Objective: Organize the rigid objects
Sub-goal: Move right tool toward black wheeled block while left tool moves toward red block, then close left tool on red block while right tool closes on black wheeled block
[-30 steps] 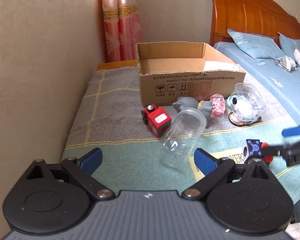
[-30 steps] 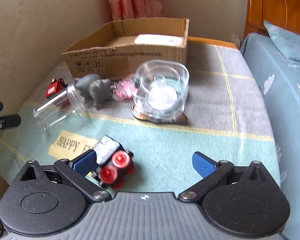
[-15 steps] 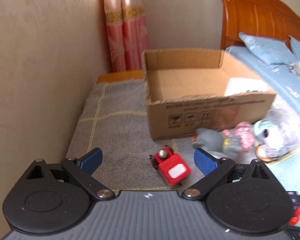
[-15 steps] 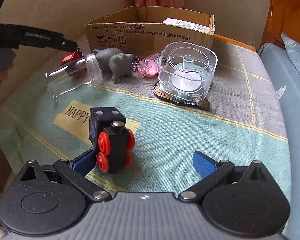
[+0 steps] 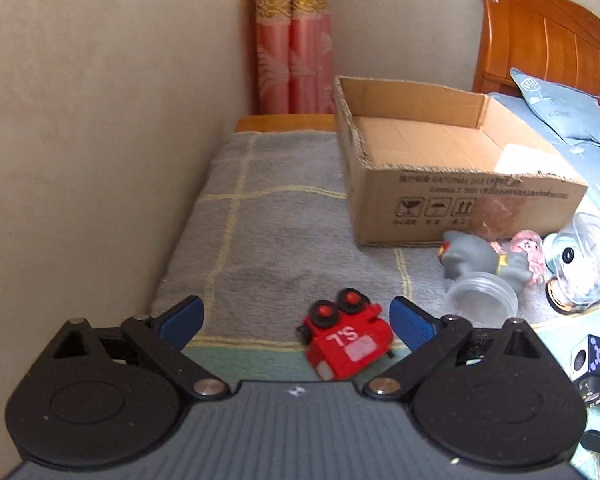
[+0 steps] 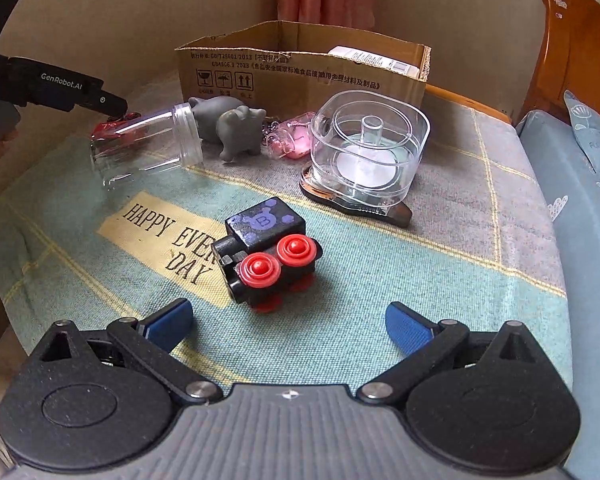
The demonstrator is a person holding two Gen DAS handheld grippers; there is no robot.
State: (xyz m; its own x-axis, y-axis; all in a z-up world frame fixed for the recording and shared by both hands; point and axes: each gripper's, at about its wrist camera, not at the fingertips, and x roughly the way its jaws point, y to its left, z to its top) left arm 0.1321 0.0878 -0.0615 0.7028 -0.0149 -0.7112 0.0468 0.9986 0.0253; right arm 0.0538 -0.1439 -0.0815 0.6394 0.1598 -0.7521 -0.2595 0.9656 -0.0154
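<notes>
Both grippers gape empty: the left gripper (image 5: pixel 296 316) over the red toy train (image 5: pixel 346 338), near the cardboard box (image 5: pixel 452 184). It looks light, stiff; grip its flat sides.

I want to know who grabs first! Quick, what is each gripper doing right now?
Left gripper: open, holding nothing, red toy train between its fingers.
Right gripper: open, holding nothing, black toy train just ahead.

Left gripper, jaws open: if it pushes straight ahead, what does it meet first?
Most likely the red toy train, lying on its side between the open fingers of the left gripper, nearer the right finger. Beyond it lies bare blanket; the cardboard box sits off to the right.
</notes>
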